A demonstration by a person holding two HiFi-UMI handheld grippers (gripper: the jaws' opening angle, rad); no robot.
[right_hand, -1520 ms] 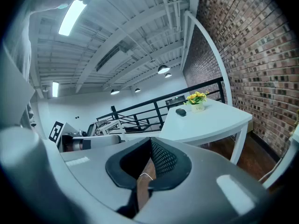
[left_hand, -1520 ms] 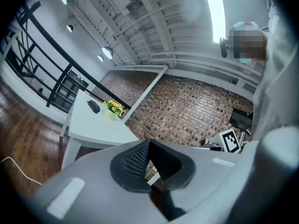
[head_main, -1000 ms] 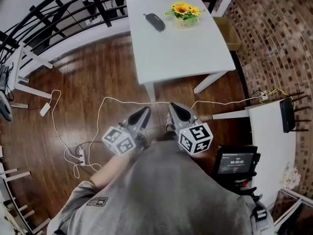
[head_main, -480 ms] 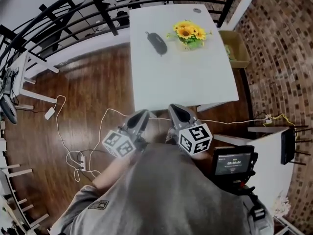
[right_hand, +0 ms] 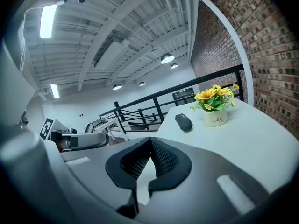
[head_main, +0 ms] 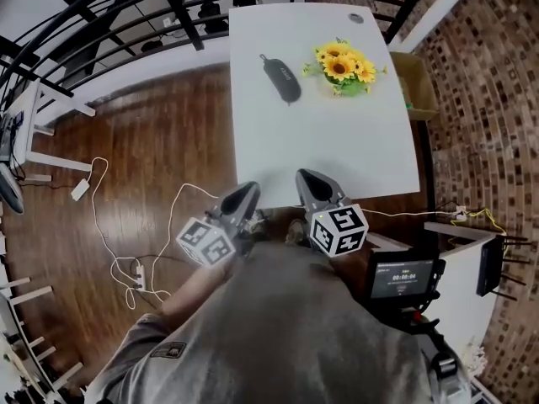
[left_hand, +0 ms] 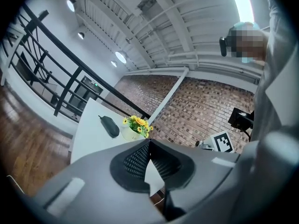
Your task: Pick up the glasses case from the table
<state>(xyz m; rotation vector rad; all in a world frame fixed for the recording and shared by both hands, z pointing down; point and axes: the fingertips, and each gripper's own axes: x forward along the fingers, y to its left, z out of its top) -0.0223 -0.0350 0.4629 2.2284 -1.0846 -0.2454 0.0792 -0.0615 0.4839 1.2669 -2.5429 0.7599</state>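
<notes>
Left claw [head_main: 248,190] and right claw [head_main: 305,178]: both pinched shut, empty, poised at near edge of desk [head_main: 337,150]. Case [head_main: 280,78] lying flat toward far side, well apart from both, near flowers [head_main: 344,66]. Probably light, stiff, smooth-shelled and rounded, so apt to slip. Best gripped squarely across narrow middle, once opened wide.

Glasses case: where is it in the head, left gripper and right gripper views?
Head view: case upper centre.
Left gripper view: case left of centre, above the jaws.
Right gripper view: case right of centre, above the jaws.
Shared landmark: flower pot, just right of the case in all three.
</notes>
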